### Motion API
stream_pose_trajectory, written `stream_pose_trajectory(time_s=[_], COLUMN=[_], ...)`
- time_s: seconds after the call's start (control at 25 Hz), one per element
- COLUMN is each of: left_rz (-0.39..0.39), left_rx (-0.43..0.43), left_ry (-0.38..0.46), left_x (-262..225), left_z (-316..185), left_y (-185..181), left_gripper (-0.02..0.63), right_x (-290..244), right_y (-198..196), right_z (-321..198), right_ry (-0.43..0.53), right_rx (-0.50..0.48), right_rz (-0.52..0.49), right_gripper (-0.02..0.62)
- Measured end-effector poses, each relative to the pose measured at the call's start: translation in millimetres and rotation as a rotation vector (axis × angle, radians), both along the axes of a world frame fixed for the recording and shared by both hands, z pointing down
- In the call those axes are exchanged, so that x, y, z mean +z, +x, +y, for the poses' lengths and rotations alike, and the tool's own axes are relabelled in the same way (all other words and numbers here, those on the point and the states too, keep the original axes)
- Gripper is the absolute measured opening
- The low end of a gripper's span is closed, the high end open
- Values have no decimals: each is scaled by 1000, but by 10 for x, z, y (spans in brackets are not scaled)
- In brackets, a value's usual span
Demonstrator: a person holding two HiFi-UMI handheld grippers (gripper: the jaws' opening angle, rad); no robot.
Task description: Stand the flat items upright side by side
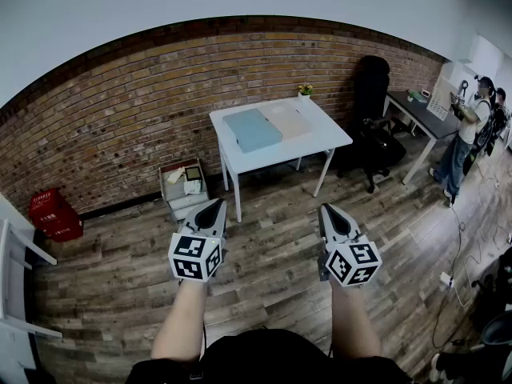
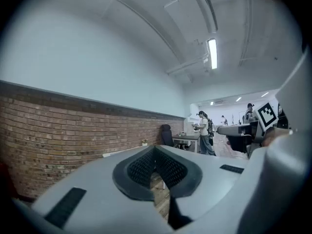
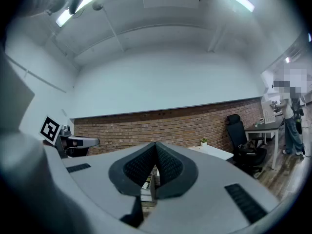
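Two flat items lie side by side on the white table [image 1: 320, 140] by the brick wall: a blue one [image 1: 251, 129] on the left and a beige one [image 1: 289, 122] on the right. My left gripper [image 1: 211, 207] and right gripper [image 1: 330, 211] are held out over the wooden floor, well short of the table. Both are shut with nothing between the jaws. In the left gripper view the tips [image 2: 155, 148] meet; in the right gripper view the tips [image 3: 155, 144] meet too.
An open box [image 1: 185, 186] with papers sits on the floor left of the table. A red crate [image 1: 54, 214] stands far left. A black office chair [image 1: 373, 102] and a dark desk [image 1: 422, 112] are at the right, with people [image 1: 474, 128] beyond. A small plant [image 1: 305, 90] sits on the table's far corner.
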State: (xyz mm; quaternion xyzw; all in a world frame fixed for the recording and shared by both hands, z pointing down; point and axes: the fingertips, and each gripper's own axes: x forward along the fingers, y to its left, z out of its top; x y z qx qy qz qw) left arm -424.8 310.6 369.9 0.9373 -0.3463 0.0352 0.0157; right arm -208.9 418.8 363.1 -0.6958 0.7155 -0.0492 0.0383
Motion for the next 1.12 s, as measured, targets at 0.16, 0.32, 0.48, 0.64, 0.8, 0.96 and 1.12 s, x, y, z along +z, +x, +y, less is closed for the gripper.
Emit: stream_pose_trajectory(time_s=[0.16, 0.32, 0.48, 0.64, 0.8, 0.96, 1.12], left_rz=[-7, -15, -23, -20, -6, -2, -18], left_rx=[12, 17, 14, 0, 2, 6, 18], left_ry=[-9, -18, -20, -23, -16, -23, -49], left_x=[27, 55, 72, 90, 65, 89, 148], left_z=[74, 144, 203, 226, 256, 259, 277], left_y=[68, 93, 69, 25, -7, -6, 66], left_gripper=[17, 17, 17, 17, 18, 23, 166], right_x=[1, 2, 31, 27, -71, -64, 15], right_y=[24, 46, 80, 82, 10, -27, 20], right_z=[60, 128, 192, 235, 295, 304, 324], right_ry=[0, 1, 0, 10, 35, 13, -21], right_rx=[-2, 2, 22, 18, 15, 19, 21], right_rz=[12, 15, 3, -9, 52, 99, 85], right_gripper=[14, 14, 14, 14, 15, 48, 202])
